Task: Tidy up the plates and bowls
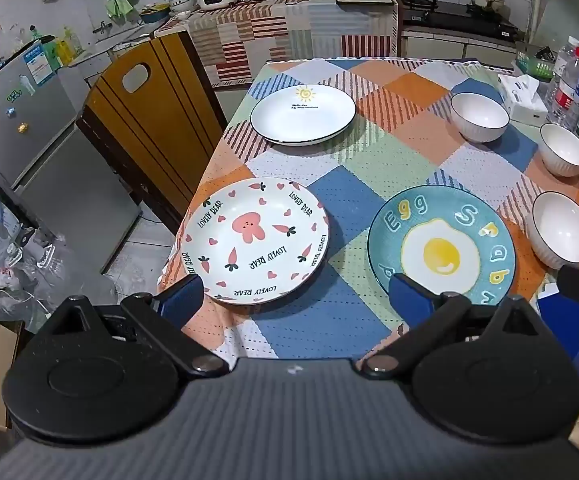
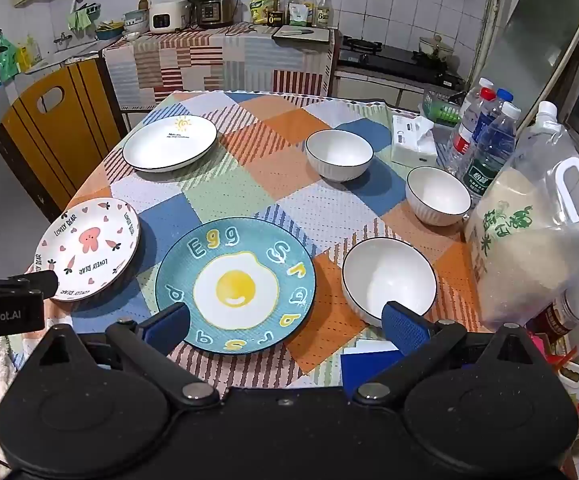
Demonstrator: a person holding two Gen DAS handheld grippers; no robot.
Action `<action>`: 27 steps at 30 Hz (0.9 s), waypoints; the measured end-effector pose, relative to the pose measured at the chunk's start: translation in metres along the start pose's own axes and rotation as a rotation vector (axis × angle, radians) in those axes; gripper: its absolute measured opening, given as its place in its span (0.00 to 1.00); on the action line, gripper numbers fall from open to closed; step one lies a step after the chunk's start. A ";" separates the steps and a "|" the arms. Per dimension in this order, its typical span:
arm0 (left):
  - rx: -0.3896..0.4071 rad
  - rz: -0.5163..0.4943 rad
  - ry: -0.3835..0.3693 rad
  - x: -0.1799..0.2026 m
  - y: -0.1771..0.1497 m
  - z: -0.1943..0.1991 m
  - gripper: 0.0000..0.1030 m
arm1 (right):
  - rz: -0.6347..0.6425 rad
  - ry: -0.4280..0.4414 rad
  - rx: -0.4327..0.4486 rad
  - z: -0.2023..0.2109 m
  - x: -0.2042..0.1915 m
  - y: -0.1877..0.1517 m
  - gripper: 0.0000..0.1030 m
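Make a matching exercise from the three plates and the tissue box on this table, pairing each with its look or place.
Things:
1. bear plate
2. egg plate
3. sun plate
4. tissue box

Descriptions:
A. teal, fried egg painted in the middle
B. beside the water bottles
C. white, dark rim, at the far left
D. pink hearts and carrots, near left edge

Pairs: 1-D, 2-A, 3-C, 4-B

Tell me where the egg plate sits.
Both views show the egg plate at the table's near edge, between the bear plate and the nearest white bowl.
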State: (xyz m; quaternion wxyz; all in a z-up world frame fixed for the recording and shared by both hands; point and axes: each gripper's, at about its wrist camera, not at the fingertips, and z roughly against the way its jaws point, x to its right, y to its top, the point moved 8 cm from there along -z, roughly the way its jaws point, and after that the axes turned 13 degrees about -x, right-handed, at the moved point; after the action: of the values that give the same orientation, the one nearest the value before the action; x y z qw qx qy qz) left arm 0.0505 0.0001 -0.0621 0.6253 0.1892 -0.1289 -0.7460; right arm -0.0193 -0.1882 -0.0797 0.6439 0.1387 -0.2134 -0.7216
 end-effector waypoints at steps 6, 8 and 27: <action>0.004 0.002 -0.004 0.001 0.000 0.000 0.97 | -0.001 0.000 -0.002 -0.001 0.000 0.000 1.00; 0.003 0.002 -0.008 0.001 0.000 0.000 0.97 | -0.001 -0.001 -0.002 -0.001 0.000 0.000 1.00; 0.014 0.010 -0.020 0.000 -0.001 0.002 0.97 | 0.001 0.001 -0.006 -0.003 -0.001 -0.001 1.00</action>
State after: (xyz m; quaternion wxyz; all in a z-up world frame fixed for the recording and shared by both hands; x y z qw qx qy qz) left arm 0.0488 0.0005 -0.0607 0.6264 0.1855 -0.1414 -0.7438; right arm -0.0186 -0.1878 -0.0830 0.6448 0.1370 -0.2113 -0.7217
